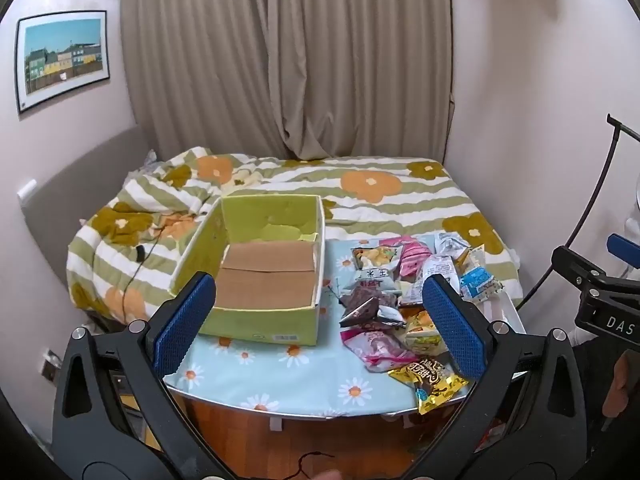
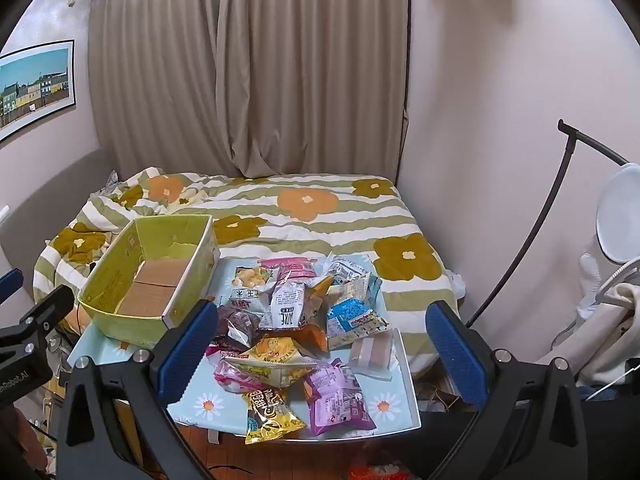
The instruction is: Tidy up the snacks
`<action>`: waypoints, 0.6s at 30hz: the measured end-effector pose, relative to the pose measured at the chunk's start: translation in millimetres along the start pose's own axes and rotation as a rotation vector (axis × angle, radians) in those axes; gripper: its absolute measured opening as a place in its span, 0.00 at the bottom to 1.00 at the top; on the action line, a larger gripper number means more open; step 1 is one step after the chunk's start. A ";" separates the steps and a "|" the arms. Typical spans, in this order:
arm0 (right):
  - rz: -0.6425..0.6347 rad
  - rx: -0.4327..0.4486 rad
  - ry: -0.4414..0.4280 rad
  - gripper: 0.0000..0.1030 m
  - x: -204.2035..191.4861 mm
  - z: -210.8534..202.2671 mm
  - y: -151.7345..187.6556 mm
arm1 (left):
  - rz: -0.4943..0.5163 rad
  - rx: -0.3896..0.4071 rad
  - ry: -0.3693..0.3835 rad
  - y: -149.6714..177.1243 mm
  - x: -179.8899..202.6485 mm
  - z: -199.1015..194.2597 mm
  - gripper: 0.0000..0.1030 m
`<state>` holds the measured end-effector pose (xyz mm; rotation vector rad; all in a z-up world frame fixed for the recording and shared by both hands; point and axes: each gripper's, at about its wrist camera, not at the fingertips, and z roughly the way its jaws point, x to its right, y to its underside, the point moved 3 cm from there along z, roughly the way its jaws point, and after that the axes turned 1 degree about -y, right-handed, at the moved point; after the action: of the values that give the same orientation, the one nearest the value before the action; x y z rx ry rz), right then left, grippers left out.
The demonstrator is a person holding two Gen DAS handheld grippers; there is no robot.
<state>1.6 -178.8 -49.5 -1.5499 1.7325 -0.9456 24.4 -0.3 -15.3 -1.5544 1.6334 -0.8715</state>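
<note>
An empty green cardboard box [image 1: 256, 272] stands on the left of a small table with a blue daisy cloth [image 1: 280, 376]; the box also shows in the right wrist view [image 2: 148, 288]. A pile of several snack packets [image 1: 400, 300] lies on the table's right half, seen close in the right wrist view [image 2: 296, 328], with a gold packet [image 2: 268, 412] and a purple packet [image 2: 336, 396] nearest. My left gripper [image 1: 320, 328] is open and empty, held above the table's near edge. My right gripper [image 2: 320, 340] is open and empty, hovering over the pile.
A bed with a striped flower quilt [image 1: 360, 192] lies behind the table. Curtains [image 1: 288, 60] hang at the back. A black lamp stand [image 2: 532, 220] and a white lamp [image 2: 618, 216] stand at the right. Wooden floor [image 1: 320, 440] lies below the table edge.
</note>
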 end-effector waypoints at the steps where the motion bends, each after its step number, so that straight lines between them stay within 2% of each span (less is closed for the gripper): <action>1: 0.000 0.000 -0.002 1.00 0.1 0.2 0.0 | 0.001 0.002 0.000 0.0 0.1 -0.6 0.99; 14: 0.003 -0.003 -0.011 1.00 2.8 1.8 3.4 | -0.001 -0.007 -0.030 4.9 -12.3 -3.7 0.99; 18: 0.003 -0.001 -0.021 1.00 -1.0 4.4 -0.1 | 0.004 -0.014 -0.045 1.5 -3.2 3.4 0.99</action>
<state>5.4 -178.3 -51.8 -1.5518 1.7207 -0.9236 26.6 3.0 -18.2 -1.5688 1.6133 -0.8183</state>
